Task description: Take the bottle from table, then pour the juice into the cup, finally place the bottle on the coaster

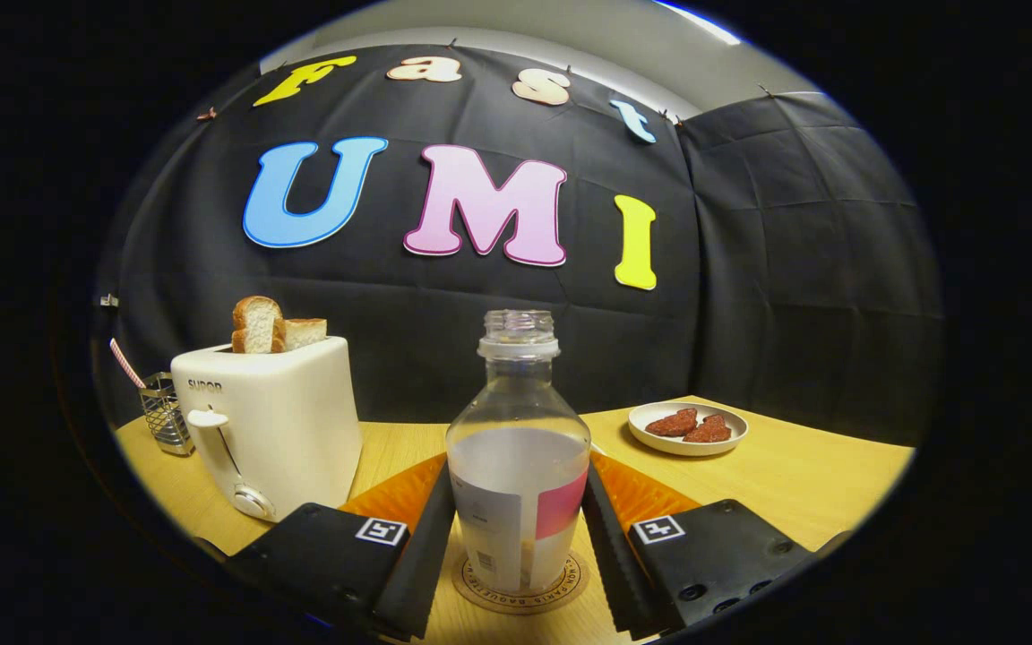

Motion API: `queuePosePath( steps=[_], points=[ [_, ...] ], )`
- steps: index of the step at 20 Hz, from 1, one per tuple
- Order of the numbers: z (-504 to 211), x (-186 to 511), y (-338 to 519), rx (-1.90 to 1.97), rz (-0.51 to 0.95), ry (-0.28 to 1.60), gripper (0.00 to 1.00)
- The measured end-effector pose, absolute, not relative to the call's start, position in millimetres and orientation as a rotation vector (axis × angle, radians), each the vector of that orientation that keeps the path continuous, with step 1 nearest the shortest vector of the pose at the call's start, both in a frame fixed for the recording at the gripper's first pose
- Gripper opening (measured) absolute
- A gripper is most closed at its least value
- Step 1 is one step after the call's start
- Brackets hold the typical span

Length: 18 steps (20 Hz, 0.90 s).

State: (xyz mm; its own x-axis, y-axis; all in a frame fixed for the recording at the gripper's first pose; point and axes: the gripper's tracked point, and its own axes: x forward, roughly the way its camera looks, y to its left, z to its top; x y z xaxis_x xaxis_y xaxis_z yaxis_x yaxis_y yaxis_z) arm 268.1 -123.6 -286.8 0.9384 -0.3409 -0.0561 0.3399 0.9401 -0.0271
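A clear, uncapped bottle [518,448] with pale juice up to about its middle and a white and pink label stands upright on a round tan coaster [471,587]. My gripper [518,475] has the bottle between its two fingers. Both fingers [431,537] lie against the bottle's wide lower body, one on each side. The bottle's base rests inside the coaster's printed rim.
A white toaster [274,430] holding two bread slices stands close on the left, with a wire holder [165,414] and a striped straw behind it. A small plate [688,428] of reddish-brown pieces sits beyond the fingers on the right of the wooden table [803,484].
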Motion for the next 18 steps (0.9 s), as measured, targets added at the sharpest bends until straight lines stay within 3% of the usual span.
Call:
queuePosePath(
  steps=[5,8,18],
  points=[
    [-293.6,261.1,-130.9,0.025,-0.385,0.077,0.79],
    [-296.1,255.7,-135.8,0.050,-0.415,0.083,1.00],
    [-277.8,226.6,-108.5,0.031,-0.344,0.095,1.00]
  ],
)
